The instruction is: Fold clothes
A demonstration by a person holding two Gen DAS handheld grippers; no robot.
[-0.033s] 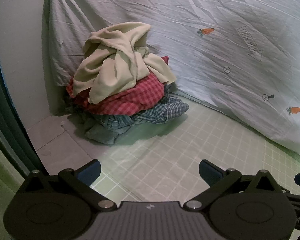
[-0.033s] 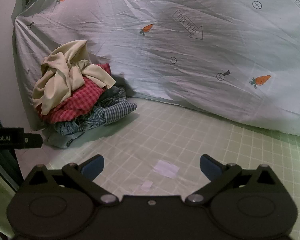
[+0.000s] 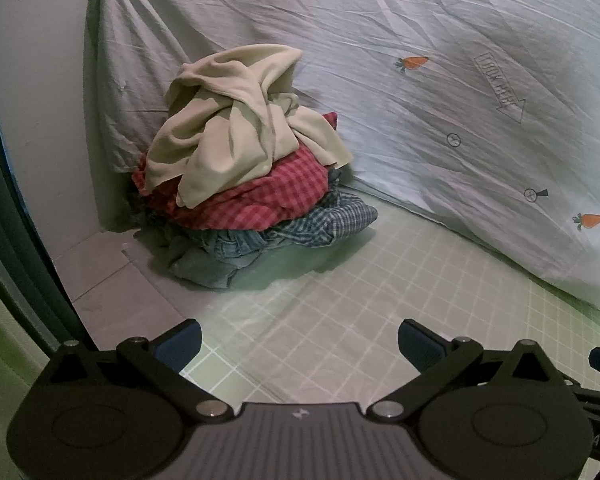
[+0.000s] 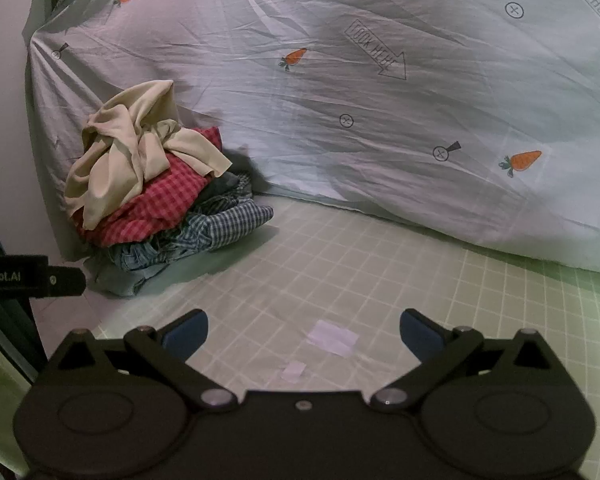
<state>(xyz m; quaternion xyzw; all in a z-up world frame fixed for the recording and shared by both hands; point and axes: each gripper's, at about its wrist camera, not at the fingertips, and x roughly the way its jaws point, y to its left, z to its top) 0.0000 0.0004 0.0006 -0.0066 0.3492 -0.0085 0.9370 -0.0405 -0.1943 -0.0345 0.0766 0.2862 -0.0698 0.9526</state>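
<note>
A pile of clothes sits in the far left corner on the grid-patterned surface. A cream garment lies on top, over a red checked one, a blue checked shirt and denim at the bottom. The same pile shows in the right wrist view. My left gripper is open and empty, well short of the pile. My right gripper is open and empty, to the right of the pile.
A pale sheet printed with carrots and arrows hangs behind the surface and also shows in the right wrist view. Two pale patches lie on the grid. A plain wall stands at the left. The left gripper's body shows at the left edge.
</note>
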